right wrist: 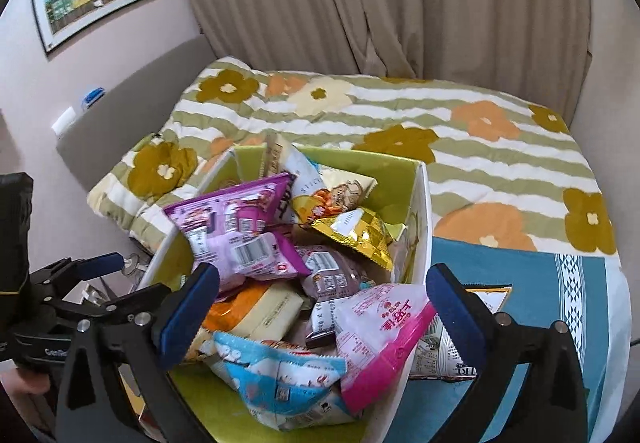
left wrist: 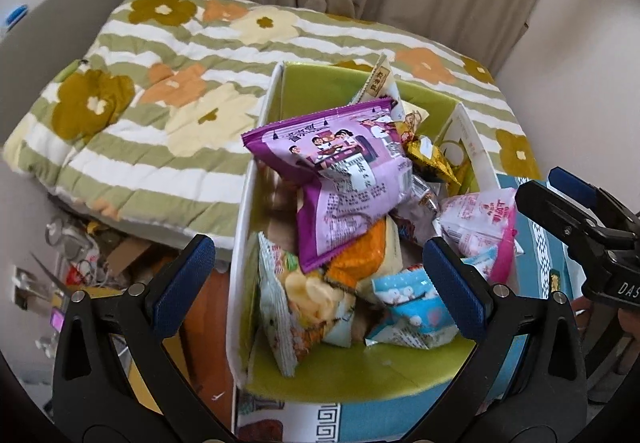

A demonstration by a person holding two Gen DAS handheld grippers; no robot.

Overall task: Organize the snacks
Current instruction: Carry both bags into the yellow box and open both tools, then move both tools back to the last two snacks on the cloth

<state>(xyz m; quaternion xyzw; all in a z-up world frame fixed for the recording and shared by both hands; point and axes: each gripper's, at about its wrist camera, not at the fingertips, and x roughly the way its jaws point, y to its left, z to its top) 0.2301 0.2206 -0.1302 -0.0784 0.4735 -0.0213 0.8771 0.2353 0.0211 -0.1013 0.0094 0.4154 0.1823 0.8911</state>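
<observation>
While both tools gape empty, left tool [left wrist: 318, 279] and right tool [right wrist: 322, 297] hover above the green-lined box [left wrist: 360, 375] heaped with snack packets [left wrist: 344, 171].

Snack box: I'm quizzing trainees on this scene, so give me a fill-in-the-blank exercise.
1. The snack box has a ____ lining.
2. The topmost large packet is ____.
3. Both the left claw and the right claw stand ____, holding nothing.
4. The gold packet lies inside the ____.

Missing words: green; purple; open; box
</observation>
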